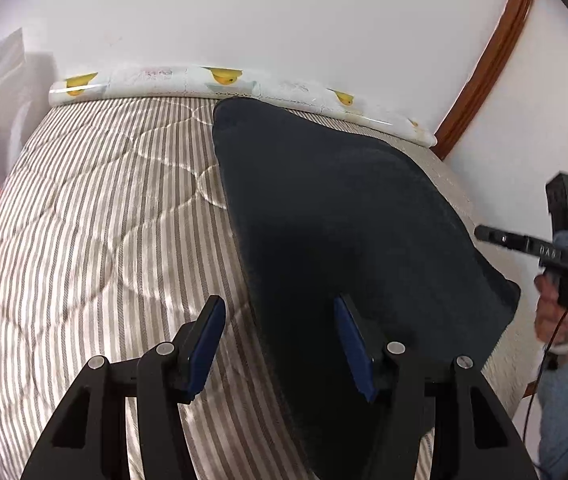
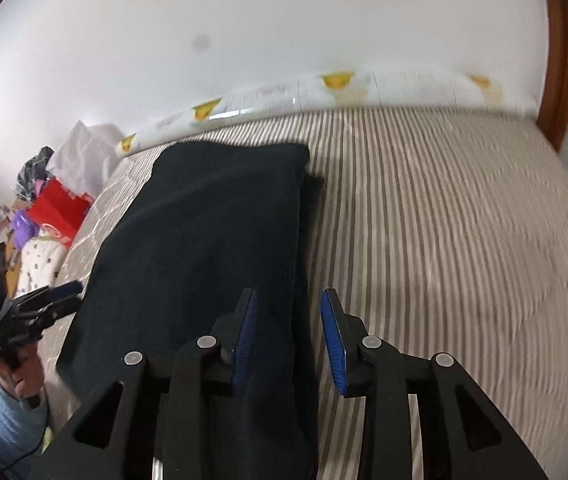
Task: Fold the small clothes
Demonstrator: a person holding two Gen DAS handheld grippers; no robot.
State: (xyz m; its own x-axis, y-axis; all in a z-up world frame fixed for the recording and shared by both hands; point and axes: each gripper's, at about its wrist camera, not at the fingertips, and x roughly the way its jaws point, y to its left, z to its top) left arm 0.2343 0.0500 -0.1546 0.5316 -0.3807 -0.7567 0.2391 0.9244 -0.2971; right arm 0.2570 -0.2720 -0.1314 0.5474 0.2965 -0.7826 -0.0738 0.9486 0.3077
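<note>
A dark navy garment lies folded flat in a long shape on the striped mattress. My left gripper is open and empty, its jaws astride the garment's left edge near the front end. My right gripper is open and empty, its jaws astride the right edge of the garment, which lies on the mattress. The right gripper also shows at the right of the left wrist view. The left gripper also shows at the left of the right wrist view.
A rolled mat with yellow duck prints lies along the white wall at the far mattress edge. A wooden door frame stands at the right. Red bags and clutter sit left of the bed.
</note>
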